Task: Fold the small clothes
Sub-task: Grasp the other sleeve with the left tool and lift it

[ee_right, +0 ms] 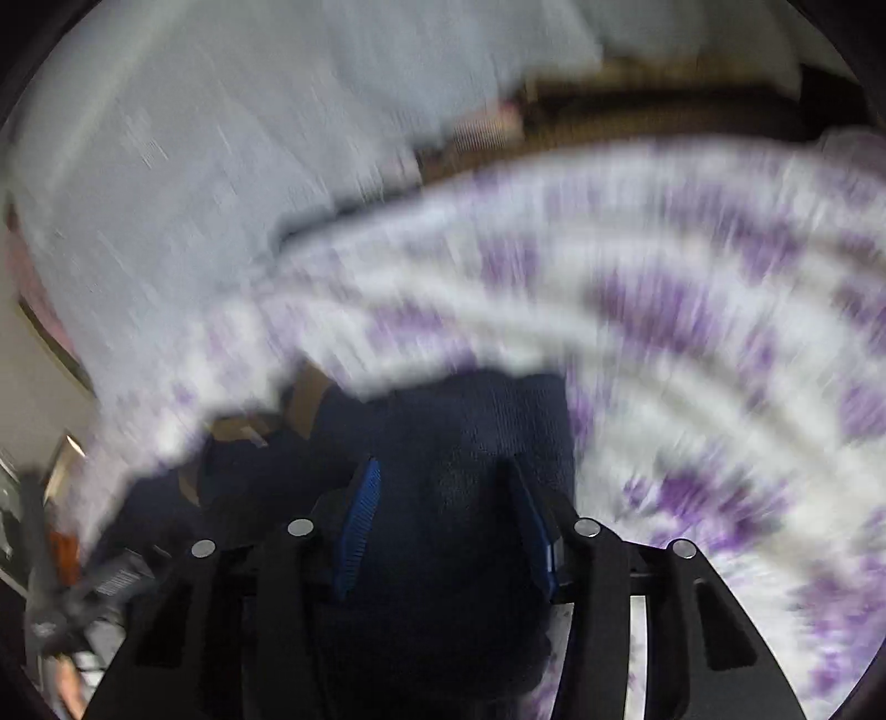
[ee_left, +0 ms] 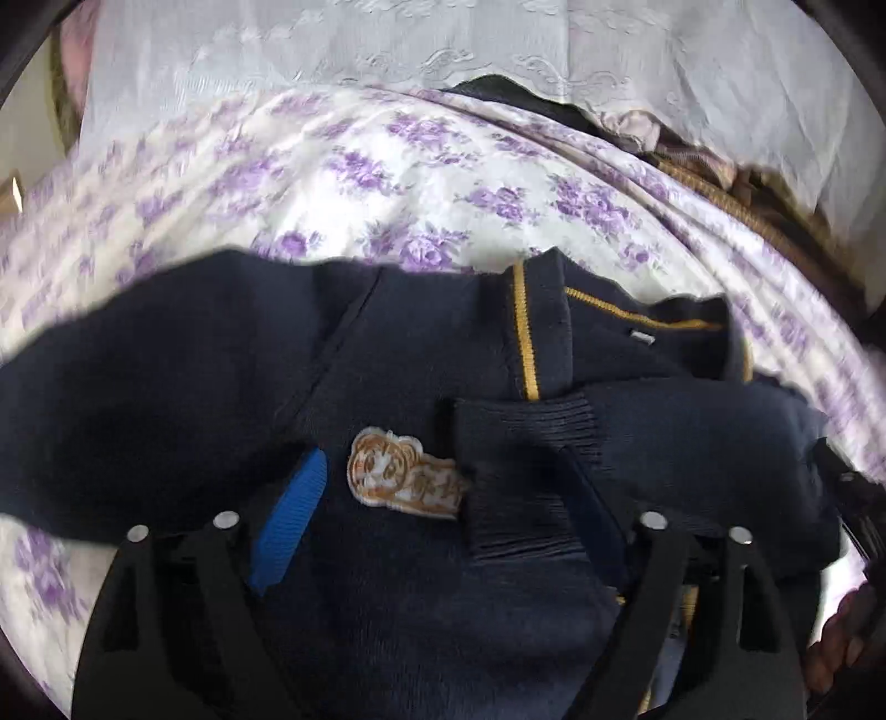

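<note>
A small navy knit sweater [ee_left: 166,376] with a gold-striped collar [ee_left: 523,332] and a tiger patch [ee_left: 404,476] lies on a bed sheet with purple flowers [ee_left: 387,183]. One ribbed cuff [ee_left: 520,482] is folded over its chest. My left gripper [ee_left: 437,504] hangs just over the sweater with its blue pads wide apart, the patch between them. In the blurred right wrist view, my right gripper [ee_right: 448,520] has navy sweater fabric [ee_right: 454,443] bunched between its blue pads.
A white lace-patterned cloth [ee_left: 443,50] lies beyond the sheet. More dark clothing with gold trim [ee_left: 720,194] sits at the far right edge of the bed. A hand [ee_left: 836,653] shows at the lower right. The bed's left side drops to a room floor [ee_right: 33,387].
</note>
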{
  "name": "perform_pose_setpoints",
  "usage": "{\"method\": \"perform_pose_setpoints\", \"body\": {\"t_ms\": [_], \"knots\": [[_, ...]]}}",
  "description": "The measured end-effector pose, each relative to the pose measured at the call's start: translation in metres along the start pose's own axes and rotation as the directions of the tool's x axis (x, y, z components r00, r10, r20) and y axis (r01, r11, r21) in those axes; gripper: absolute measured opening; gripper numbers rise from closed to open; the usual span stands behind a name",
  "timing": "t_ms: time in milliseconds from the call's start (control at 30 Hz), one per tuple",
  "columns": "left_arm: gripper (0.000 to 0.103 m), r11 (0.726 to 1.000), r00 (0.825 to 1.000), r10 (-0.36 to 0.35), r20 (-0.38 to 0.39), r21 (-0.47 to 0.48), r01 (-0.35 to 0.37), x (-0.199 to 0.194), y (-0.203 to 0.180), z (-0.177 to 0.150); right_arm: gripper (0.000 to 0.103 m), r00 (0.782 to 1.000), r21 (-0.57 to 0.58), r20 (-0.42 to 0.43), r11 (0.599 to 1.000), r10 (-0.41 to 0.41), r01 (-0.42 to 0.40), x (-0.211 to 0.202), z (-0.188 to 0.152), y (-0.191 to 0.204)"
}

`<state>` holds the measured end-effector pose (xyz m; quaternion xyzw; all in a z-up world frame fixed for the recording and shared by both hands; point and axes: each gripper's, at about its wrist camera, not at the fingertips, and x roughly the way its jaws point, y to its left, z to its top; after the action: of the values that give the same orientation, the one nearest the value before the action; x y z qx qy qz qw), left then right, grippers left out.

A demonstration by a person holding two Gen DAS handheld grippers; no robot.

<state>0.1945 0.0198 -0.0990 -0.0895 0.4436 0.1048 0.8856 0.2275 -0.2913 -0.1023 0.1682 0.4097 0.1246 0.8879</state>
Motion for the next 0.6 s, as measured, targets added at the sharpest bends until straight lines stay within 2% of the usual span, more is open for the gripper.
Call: {"method": "perform_pose_setpoints", "body": {"t_ms": [33, 67, 133, 200, 233, 300, 367, 400, 433, 467, 500, 567, 600], "knots": [[0.084, 0.999, 1.0, 0.026, 0.012, 0.024, -0.026, -0.002, -0.006, -0.001, 0.05, 0.999, 0.031, 0.021, 0.999, 0.036, -0.037, -0.006, 0.002, -0.005], [0.084, 0.999, 0.999, 0.038, 0.02, 0.038, -0.039, -0.004, -0.009, -0.001, 0.049, 0.999, 0.044, 0.024, 0.998, 0.039, -0.04, -0.01, 0.003, -0.008], [0.084, 1.0, 1.0, -0.003, 0.027, 0.008, 0.003, -0.01, -0.002, 0.0, 0.05, 0.998, 0.055, 0.054, 0.998, 0.024, -0.027, -0.024, -0.002, -0.013], [0.084, 0.983, 0.985, -0.165, 0.056, -0.074, 0.169, -0.027, 0.015, 0.002, 0.07, 0.997, 0.056, 0.067, 0.997, 0.046, -0.049, -0.048, -0.009, -0.011], [0.085, 0.971, 0.974, -0.216, 0.07, -0.086, 0.222, -0.034, 0.018, 0.003, 0.074, 0.996, 0.044, 0.071, 0.997, 0.054, -0.057, -0.053, -0.011, -0.009], [0.099, 0.966, 0.966, -0.252, 0.065, -0.048, 0.255, -0.039, 0.011, 0.002, 0.093, 0.997, -0.027, 0.078, 0.999, 0.028, -0.026, -0.063, -0.021, 0.003], [0.099, 0.973, 0.974, -0.225, -0.008, 0.038, 0.226, -0.024, -0.008, -0.001, 0.1, 1.0, -0.109, -0.013, 0.994, -0.006, 0.004, -0.043, -0.037, 0.012], [0.099, 0.981, 0.983, -0.16, -0.092, 0.097, 0.169, -0.004, -0.021, -0.007, 0.1, 0.996, -0.128, -0.083, 0.991, -0.036, 0.025, -0.029, -0.042, 0.014], [0.099, 0.983, 0.99, -0.106, -0.091, 0.144, 0.118, 0.0, -0.029, -0.01, 0.1, 0.997, -0.162, -0.053, 0.986, -0.05, 0.041, -0.035, -0.041, 0.02], [0.098, 0.982, 0.994, -0.09, -0.058, 0.162, 0.098, -0.007, -0.033, -0.011, 0.1, 0.998, -0.165, -0.038, 0.986, -0.042, 0.035, -0.039, -0.042, 0.021], [0.098, 0.981, 0.994, -0.101, -0.035, 0.161, 0.105, -0.019, -0.032, -0.01, 0.099, 0.999, -0.155, -0.013, 0.987, -0.039, 0.037, -0.045, -0.044, 0.019], [0.098, 0.976, 0.987, -0.159, -0.012, 0.147, 0.159, -0.04, -0.018, -0.011, 0.099, 0.993, -0.074, 0.114, 0.996, -0.04, 0.048, -0.074, -0.045, 0.004], [0.098, 0.977, 0.986, -0.168, -0.003, 0.132, 0.167, -0.05, -0.004, -0.014, 0.1, 0.982, -0.032, 0.19, 0.999, -0.02, 0.027, -0.091, -0.046, -0.005]]}}
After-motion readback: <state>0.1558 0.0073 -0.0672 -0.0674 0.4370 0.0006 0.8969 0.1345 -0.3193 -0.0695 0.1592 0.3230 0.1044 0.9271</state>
